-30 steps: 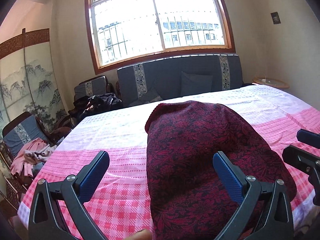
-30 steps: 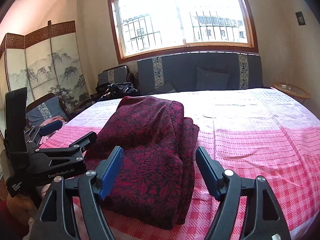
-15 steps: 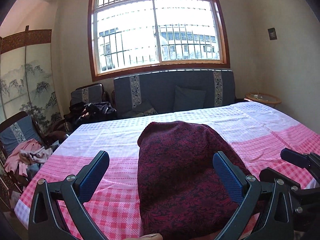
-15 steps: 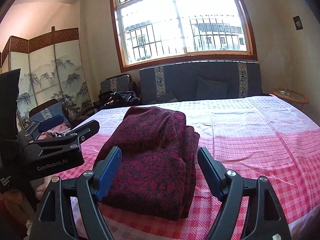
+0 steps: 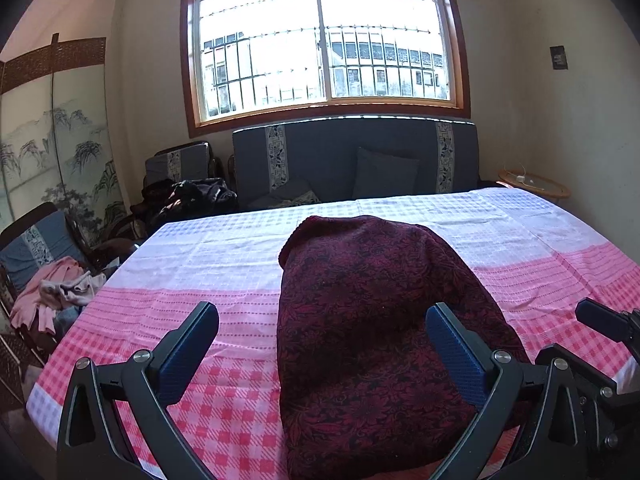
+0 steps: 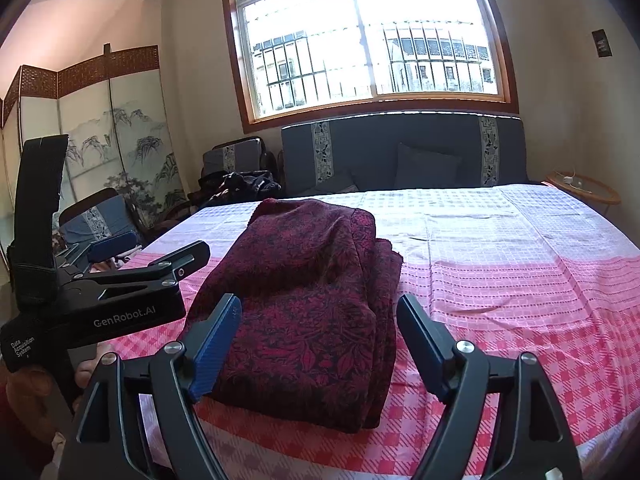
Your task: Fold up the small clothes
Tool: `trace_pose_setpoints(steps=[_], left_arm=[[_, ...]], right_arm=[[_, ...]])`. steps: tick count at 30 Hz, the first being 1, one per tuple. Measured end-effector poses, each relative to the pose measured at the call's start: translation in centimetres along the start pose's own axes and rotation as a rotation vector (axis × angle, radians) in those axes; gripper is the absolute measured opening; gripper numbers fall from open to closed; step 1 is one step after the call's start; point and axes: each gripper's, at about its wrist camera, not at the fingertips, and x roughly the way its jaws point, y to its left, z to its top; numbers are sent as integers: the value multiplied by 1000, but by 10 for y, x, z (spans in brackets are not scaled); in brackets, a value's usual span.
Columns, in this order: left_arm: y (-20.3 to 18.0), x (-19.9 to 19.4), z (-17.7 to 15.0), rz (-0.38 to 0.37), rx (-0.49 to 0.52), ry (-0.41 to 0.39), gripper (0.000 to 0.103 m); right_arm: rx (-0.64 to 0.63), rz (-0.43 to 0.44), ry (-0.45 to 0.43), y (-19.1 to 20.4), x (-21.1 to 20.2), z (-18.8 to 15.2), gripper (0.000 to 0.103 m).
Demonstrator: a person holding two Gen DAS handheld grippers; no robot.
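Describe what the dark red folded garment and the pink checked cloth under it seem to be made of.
The dark red garment looks like a soft, matte woven or knit fabric with a leaf pattern; its folds are thick and rounded. The pink checked cloth seems a thin woven cotton-type sheet, matte, lying flat with fine creases. Exact fibres cannot be told.

The black left tongs (image 5: 322, 330) with blue pads gape wide at lower frame; the black right tongs (image 6: 318, 318) likewise, both empty.

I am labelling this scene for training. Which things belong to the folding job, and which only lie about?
Job: dark red garment, folded; left gripper; right gripper; checked cloth.
Lying about: pink clothes, dark clothes, sofa, painted screen, round table.
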Motion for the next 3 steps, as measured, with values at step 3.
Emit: trace_pose_setpoints(steps=[3], left_arm=[[4, 4, 1, -10, -25, 26, 103]], right_arm=[[-5, -6, 6, 2, 1, 1, 78]])
